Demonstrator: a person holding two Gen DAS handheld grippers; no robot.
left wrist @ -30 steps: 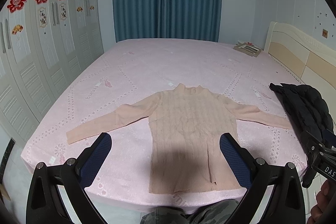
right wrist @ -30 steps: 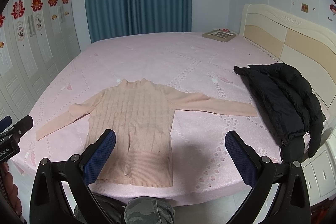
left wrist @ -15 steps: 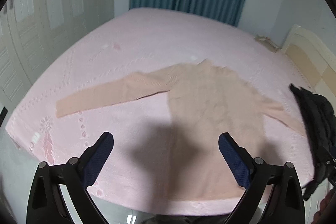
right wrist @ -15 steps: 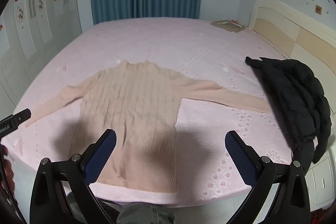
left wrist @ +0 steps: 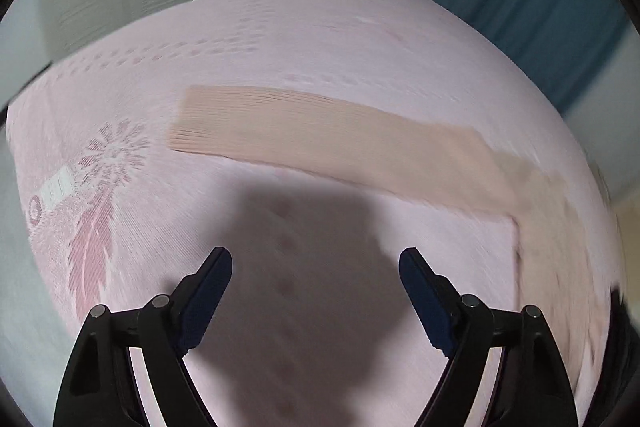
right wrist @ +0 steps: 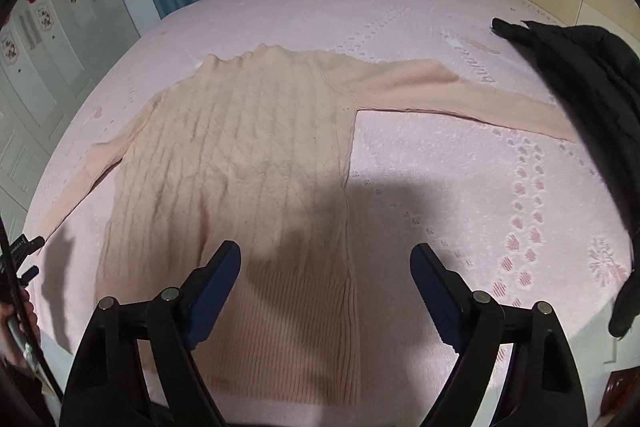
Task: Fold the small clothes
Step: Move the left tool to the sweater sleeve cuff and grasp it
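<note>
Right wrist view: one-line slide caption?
Right gripper, closing with nothing between, above peach sweater spread flat on pink bed, black jacket alongside.

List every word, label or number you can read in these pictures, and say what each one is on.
No text can be read with certainty.
Pink lettering woven into the bed cover, near the black jacket: turned sideways and too soft to read.
White label on the bed cover beside the feather pattern: blurred by motion, unreadable.
</note>
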